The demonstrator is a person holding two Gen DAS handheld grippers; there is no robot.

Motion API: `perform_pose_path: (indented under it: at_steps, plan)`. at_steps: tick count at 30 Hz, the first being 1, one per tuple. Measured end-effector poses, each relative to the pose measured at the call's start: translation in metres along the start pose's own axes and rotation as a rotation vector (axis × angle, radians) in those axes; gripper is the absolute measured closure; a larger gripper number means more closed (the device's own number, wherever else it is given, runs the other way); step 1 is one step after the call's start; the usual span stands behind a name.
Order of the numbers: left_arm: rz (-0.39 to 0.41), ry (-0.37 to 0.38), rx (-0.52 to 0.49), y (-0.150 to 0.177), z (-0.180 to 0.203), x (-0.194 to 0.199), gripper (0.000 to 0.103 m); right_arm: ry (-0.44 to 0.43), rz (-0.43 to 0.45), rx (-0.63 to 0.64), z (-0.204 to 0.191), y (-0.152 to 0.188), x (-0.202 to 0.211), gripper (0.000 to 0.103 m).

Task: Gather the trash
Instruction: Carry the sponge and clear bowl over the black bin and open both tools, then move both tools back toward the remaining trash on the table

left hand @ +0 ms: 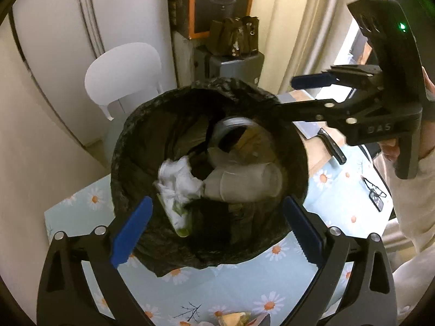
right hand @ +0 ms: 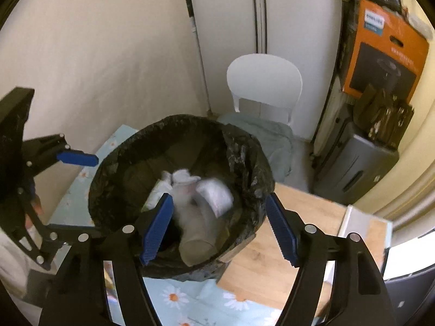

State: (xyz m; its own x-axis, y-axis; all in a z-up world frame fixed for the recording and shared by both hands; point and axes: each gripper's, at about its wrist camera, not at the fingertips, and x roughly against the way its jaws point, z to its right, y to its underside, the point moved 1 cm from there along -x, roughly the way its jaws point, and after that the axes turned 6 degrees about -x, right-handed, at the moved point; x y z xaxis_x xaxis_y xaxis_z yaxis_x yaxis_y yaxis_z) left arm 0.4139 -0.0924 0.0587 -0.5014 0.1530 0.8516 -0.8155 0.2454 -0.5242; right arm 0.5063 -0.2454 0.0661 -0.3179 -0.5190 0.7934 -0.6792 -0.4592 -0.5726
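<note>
— Left gripper (left hand: 214, 228)?
— Spread wide over the near rim of the bin (left hand: 122, 141), gripping nothing.
— Right gripper (right hand: 220, 231)?
— Also released, parted above the bin, empty between the pads.
— Trash?
— Down inside the black liner: crumpled tissue (left hand: 179, 182), clear plastic cups (left hand: 244, 182), a round tin (left hand: 231, 127) further back. Blurred white wads (right hand: 214, 193) in the right wrist view.
— Bin's place?
— On the daisy-print tablecloth (left hand: 272, 298), beside a wooden board (right hand: 299, 217). Knife (left hand: 331, 149) on the table past the bin; white chair (right hand: 263, 81) behind.
</note>
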Motion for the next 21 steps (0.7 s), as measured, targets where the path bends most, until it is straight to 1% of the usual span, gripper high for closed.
perform_pose_path:
  at_steps: [2,4,6,7,9,13,17,21]
  plan:
    - [-0.008,-0.012,0.013,0.004,-0.001,-0.001,0.008,0.022,0.007,-0.009,0.002,0.002,0.002,0.034]
    - [-0.01,-0.01,0.031,0.011,-0.003,0.0,0.008,0.022,0.005,-0.025,0.006,0.005,0.005,0.03]
    - [-0.014,-0.016,0.046,0.02,-0.004,0.002,0.007,0.042,0.0,-0.031,0.008,0.011,0.008,0.02]
    - [-0.016,-0.026,0.051,0.024,-0.004,0.004,0.007,0.053,-0.003,-0.028,0.008,0.014,0.01,0.017]
    - [-0.018,-0.041,0.056,0.031,-0.002,0.008,0.007,0.083,0.0,-0.024,0.007,0.02,0.015,0.016]
    - [-0.02,-0.045,0.081,0.048,-0.001,0.021,0.007,0.086,-0.006,-0.009,-0.002,0.034,0.022,0.016]
    - [-0.029,-0.1,0.077,0.065,0.007,0.037,0.007,0.063,-0.01,0.011,-0.016,0.051,0.032,0.015]
    - [-0.029,-0.146,0.109,0.081,0.011,0.048,0.007,0.055,-0.019,0.02,-0.027,0.071,0.039,0.015]
